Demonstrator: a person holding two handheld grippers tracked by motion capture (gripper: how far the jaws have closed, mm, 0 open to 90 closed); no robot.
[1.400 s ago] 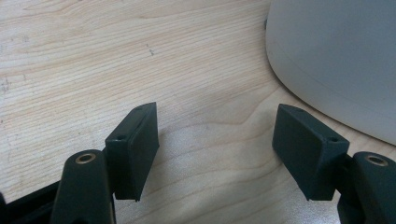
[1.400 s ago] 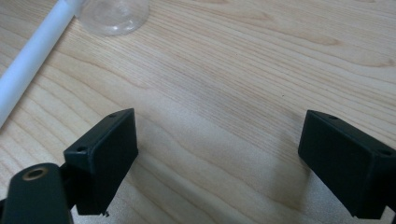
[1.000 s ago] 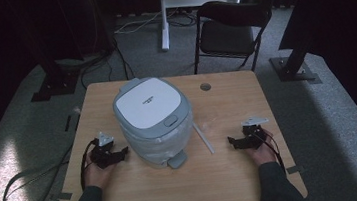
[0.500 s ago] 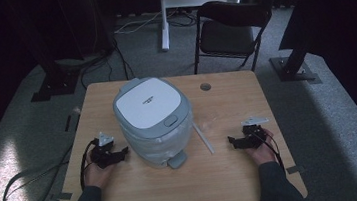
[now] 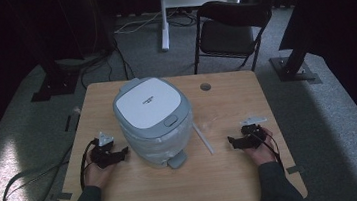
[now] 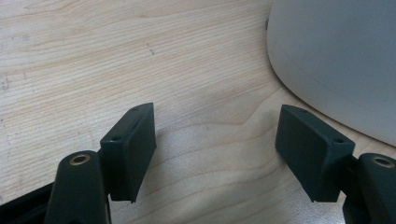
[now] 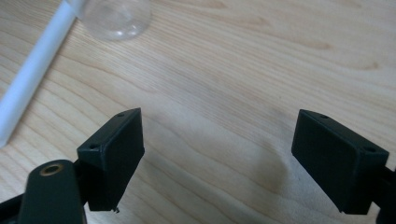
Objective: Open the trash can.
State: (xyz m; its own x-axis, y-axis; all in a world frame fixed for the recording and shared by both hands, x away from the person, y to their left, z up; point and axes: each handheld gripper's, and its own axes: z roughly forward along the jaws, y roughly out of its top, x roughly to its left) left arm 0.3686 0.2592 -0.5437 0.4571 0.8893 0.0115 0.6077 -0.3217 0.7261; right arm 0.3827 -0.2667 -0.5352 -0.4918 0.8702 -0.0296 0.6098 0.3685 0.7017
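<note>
A white and grey rice cooker (image 5: pixel 152 121) with its lid down stands left of centre on the wooden table (image 5: pixel 234 175). My left gripper (image 5: pixel 121 152) rests on the table just left of the cooker's base, open with nothing between its jaws. In the left gripper view the cooker's white wall (image 6: pixel 336 56) curves at the upper right, beyond my left gripper (image 6: pixel 217 140). My right gripper (image 5: pixel 231 142) lies open on the right side of the table. Ahead of it lie a clear plastic scoop (image 7: pixel 114 16) and its white handle (image 7: pixel 32 74); my right gripper (image 7: pixel 219 154) is empty.
A white stick-like handle (image 5: pixel 203 138) lies on the table between the cooker and the right hand. A round grommet hole (image 5: pixel 205 86) sits near the table's far edge. A black folding chair (image 5: pixel 232 29) stands behind the table, with cables on the floor at left.
</note>
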